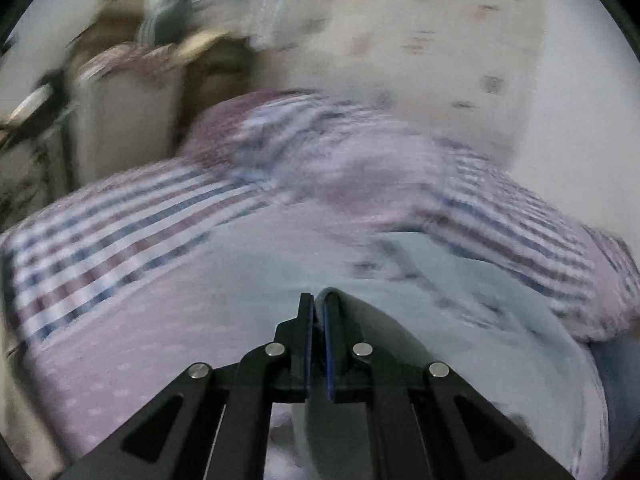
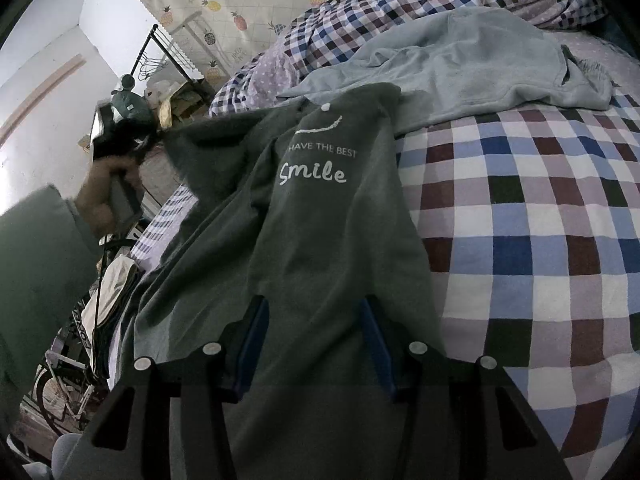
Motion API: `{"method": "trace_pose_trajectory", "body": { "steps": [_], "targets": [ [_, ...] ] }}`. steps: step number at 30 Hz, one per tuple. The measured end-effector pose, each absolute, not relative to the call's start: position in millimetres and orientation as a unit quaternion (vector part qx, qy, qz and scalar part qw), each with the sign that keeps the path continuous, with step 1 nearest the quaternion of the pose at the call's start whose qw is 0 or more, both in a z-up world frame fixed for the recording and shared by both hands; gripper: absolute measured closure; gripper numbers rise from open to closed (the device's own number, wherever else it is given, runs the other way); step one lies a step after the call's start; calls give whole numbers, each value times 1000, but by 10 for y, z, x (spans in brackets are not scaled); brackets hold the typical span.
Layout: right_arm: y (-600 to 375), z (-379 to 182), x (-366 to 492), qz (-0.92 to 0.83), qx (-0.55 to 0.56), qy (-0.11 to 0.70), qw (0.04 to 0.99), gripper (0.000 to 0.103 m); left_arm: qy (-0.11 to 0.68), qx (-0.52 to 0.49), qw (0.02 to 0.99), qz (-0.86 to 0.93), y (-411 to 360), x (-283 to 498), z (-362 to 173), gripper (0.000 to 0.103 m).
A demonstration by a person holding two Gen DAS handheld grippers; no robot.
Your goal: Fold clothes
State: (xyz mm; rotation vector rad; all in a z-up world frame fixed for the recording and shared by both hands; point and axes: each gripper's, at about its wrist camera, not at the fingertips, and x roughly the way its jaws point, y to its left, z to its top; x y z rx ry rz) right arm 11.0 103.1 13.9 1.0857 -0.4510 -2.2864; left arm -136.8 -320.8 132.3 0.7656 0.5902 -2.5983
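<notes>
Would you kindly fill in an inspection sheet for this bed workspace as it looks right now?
Surface: bed with a checked blue, maroon and white cover, rumpled towards the pillows.
Job's things: dark green T-shirt printed "Smile", draped from the bed's edge, one corner lifted at the left; pale blue garment crumpled behind it.
Clutter: nothing seen on the cover besides the clothes.
Grippers: left gripper has its jaws closed on a fold of grey-green cloth; right gripper has its jaws apart, the T-shirt between them.
Cables: thin dark cord hanging below the person's hand.
Surroundings: pineapple-print curtain, black clothes rack, bicycle below; left wrist view blurred.
</notes>
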Motion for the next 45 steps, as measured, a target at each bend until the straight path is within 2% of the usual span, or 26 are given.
{"method": "trace_pose_trajectory", "body": {
  "steps": [3, 4, 5, 6, 7, 8, 13, 18, 20, 26, 30, 31, 32, 33, 34, 36, 42, 45],
  "targets": [
    [1028, 131, 101, -853, 406, -167, 282, 52, 229, 310, 242, -890, -3802, -1198, 1017, 99],
    [1027, 130, 100, -853, 406, -166, 282, 52, 227, 314, 251, -887, -3908, -1148, 967, 94],
    [1025, 128, 99, -853, 406, -166, 282, 52, 219, 313, 255, -888, -3968, -1083, 936, 78],
    [1018, 128, 100, -853, 407, -165, 282, 52, 211, 313, 259, -889, -4026, -1017, 905, 66],
    [1011, 128, 102, -854, 407, -164, 281, 52, 207, 304, 246, -897, -4027, -967, 910, 44],
    [1004, 127, 103, -854, 407, -163, 281, 52, 204, 296, 232, -904, -4026, -919, 917, 33],
    [984, 112, 105, -854, 408, -158, 281, 52, 108, 293, 140, -940, -3521, -1063, 1034, 28],
    [963, 90, 98, -854, 410, -154, 281, 52, -109, 345, 77, -929, -2612, -1523, 830, 28],
    [958, 84, 98, -854, 411, -154, 281, 52, -170, 365, 74, -912, -2383, -1719, 684, 28],
    [960, 70, 71, -851, 413, -156, 283, 52, -257, 392, 76, -880, -2066, -2207, 405, 28],
    [969, 56, 53, -849, 414, -161, 286, 52, -265, 406, 77, -871, -2021, -2467, 260, 28],
    [970, 52, 51, -849, 414, -162, 286, 52, -262, 415, 84, -867, -2048, -2532, 204, 35],
    [969, 48, 50, -848, 414, -163, 287, 52, -253, 425, 95, -864, -2104, -2581, 159, 63],
    [970, 44, 46, -848, 414, -165, 288, 52, -245, 435, 107, -860, -2161, -2629, 115, 85],
    [976, 42, 47, -847, 414, -166, 288, 52, -221, 436, 114, -865, -2253, -2632, 132, 102],
    [989, 38, 50, -846, 414, -169, 290, 52, -170, 418, 119, -884, -2421, -2580, 237, 103],
    [981, 48, 47, -846, 414, -169, 290, 52, -25, 325, 156, -932, -3146, -2200, 987, 103],
    [975, 49, 48, -846, 415, -167, 289, 52, 1, 334, 161, -929, -3535, -2135, 1167, 103]
  ]
}}
